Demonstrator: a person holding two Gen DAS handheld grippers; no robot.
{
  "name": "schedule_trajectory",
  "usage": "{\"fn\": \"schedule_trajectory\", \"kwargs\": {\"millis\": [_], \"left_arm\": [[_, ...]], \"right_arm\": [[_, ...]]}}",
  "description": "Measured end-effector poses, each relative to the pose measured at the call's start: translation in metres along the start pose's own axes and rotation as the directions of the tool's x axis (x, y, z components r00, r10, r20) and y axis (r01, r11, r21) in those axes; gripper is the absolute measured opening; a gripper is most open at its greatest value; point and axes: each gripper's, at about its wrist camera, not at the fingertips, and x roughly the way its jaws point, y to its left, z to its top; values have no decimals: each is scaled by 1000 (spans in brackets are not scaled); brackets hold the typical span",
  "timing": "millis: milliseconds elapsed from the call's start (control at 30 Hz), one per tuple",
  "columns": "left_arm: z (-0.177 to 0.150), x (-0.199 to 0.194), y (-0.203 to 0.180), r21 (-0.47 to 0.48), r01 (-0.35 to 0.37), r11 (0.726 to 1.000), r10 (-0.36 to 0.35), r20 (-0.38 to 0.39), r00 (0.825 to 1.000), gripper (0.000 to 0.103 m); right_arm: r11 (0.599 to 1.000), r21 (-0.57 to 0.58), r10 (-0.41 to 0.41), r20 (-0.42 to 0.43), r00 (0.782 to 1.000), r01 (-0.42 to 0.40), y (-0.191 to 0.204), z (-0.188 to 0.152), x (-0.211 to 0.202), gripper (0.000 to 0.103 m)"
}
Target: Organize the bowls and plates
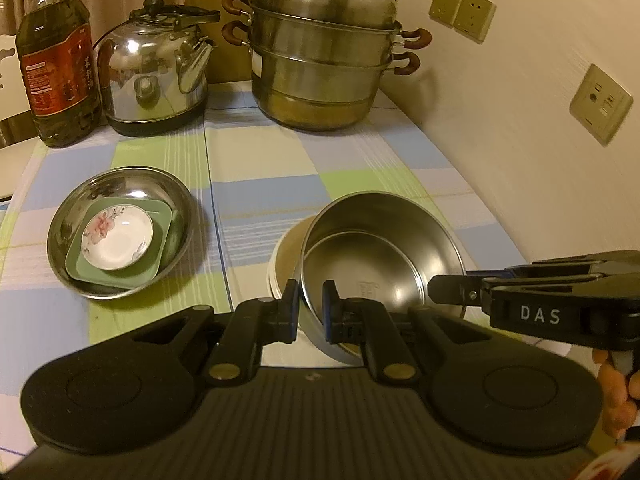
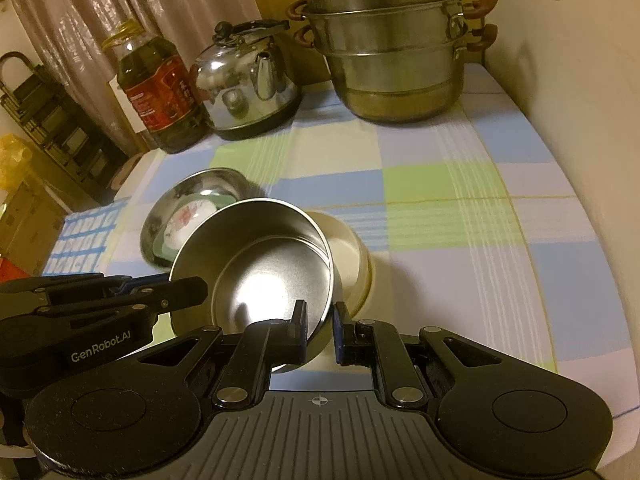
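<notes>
Where the left wrist view looks down along its own fingers, the left gripper [image 1: 311, 308] straddles the near rim of a stainless steel bowl [image 1: 382, 256], one finger outside the wall and one inside, the jaws pinching that rim. The bowl tilts, its far side raised, and it sits partly inside a cream bowl [image 1: 286, 252] that rests on the checked tablecloth [image 1: 280, 168]. The right gripper [image 1: 444, 290] comes in from the right, its tip against the steel bowl's right rim. To the left, well apart, a wide steel dish [image 1: 120, 236] holds a green square plate [image 1: 160, 258] with a floral saucer [image 1: 117, 240] on top. At the back stand an oil bottle [image 1: 56, 68], a kettle [image 1: 154, 72] and a tiered steamer pot [image 1: 324, 52].

In the right wrist view, the right gripper [image 2: 320, 320] brackets the steel bowl's [image 2: 260, 264] near rim, left finger inside, right finger outside; a small gap shows beside the right pad, so I cannot tell whether the jaws truly clamp. The left gripper [image 2: 188, 292] reaches the bowl's left rim. The cream bowl [image 2: 344, 248] shows behind and beneath it. The steel dish [image 2: 200, 188] with the saucer [image 2: 188, 214] lies just beyond.
</notes>
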Motion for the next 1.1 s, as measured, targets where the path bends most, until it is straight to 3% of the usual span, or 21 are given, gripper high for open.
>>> {"fn": "schedule_trajectory", "kwargs": {"millis": [400,1100], "left_arm": [[12,31,15,-17,-2,1000,2,-29,1000,10],[12,62,18,3,-6,1000,6,-81,997,10]], "right_arm": [[999,32,-2,-27,1000,3,-10,19,30,13],[997,73,-22,-78,997,27,-21,23,57,13]]}}
